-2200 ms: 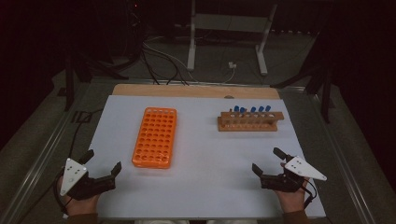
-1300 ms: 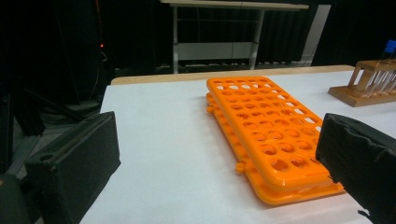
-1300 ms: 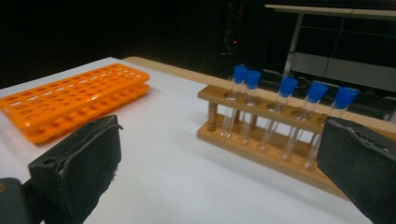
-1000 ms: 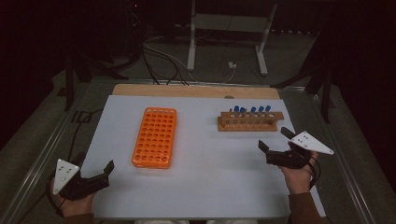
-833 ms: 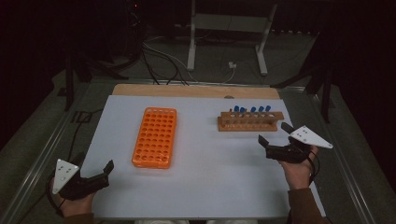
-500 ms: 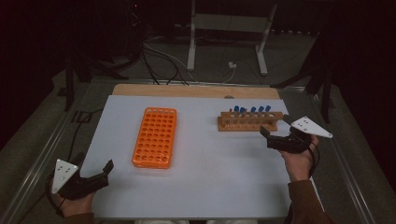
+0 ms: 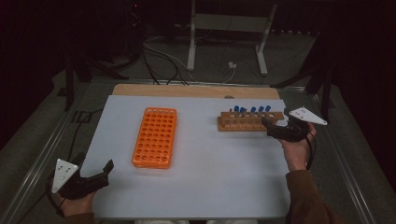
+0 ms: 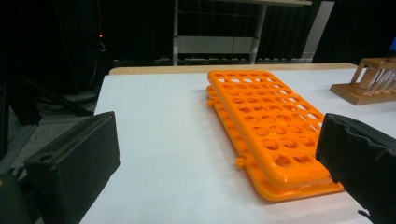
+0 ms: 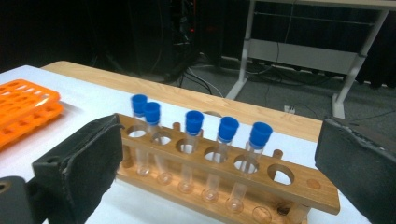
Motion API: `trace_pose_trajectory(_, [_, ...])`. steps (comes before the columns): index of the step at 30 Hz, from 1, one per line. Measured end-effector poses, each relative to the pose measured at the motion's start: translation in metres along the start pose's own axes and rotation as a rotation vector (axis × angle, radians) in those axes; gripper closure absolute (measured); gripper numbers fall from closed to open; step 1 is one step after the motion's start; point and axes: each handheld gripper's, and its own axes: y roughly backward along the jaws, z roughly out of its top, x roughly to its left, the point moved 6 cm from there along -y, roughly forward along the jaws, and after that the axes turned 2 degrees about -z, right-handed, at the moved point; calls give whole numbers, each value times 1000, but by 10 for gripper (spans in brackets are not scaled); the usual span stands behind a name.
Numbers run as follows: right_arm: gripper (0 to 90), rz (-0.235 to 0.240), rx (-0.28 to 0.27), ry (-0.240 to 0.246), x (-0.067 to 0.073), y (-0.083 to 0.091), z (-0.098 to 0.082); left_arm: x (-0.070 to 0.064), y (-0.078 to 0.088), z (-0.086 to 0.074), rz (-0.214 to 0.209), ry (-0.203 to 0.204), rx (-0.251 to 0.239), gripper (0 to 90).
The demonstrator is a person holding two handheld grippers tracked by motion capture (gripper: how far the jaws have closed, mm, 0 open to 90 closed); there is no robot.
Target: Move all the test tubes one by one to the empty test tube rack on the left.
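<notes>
Tongs status: left tongs rest open and empty at the near left corner of the desk, well apart from the work. Right tongs hover open and empty at the right edge, just beside the right end of the wooden rack, making the right hand the nearer one. Rack long axis runs parallel to the far edge; five blue-capped tubes stand upright along it, directly ahead between the open jaws. Orange rack lies left of centre, unoccupied.
</notes>
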Motion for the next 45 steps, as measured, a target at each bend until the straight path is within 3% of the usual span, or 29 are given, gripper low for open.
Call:
trace_pose_trajectory(10, [84, -16, 29, -50, -12, -19, -9, -1, -1, -1, -5, 5, 4, 6])
trace_pose_trajectory(14, [200, -40, 68, -70, -16, -28, -18, 0, -1, 0, -5, 9, 0, 6])
trace_pose_trajectory(16, [280, -93, 103, -77, -20, -33, -23, 0, -1, -1, -8, 13, 2, 6])
trace_pose_trajectory(18, [344, -102, 115, -79, -22, -36, -27, 0, -2, -1, -9, 15, 3, 6])
trace_pose_trajectory(19, [427, -100, 122, -77, -23, -40, -29, 0, -2, -1, -9, 15, 4, 6])
trace_pose_trajectory(20, [427, -100, 122, -77, -23, -40, -29, 0, -2, -1, -10, 14, 5, 6])
trace_pose_trajectory(24, [613, -116, 121, -54, -23, -47, -31, 0, -2, -1, -10, 15, 3, 6])
trace_pose_trajectory(26, [656, -107, 119, -67, -23, -51, -33, 0, -2, -1, -11, 17, 3, 6])
trace_pose_trajectory(38, [698, -119, 106, -159, -29, -63, -39, 1, -2, -1, -13, 23, 3, 6])
trace_pose_trajectory(45, [741, -121, 107, -127, -26, -64, -40, 1, -2, -2, -13, 22, 5, 6])
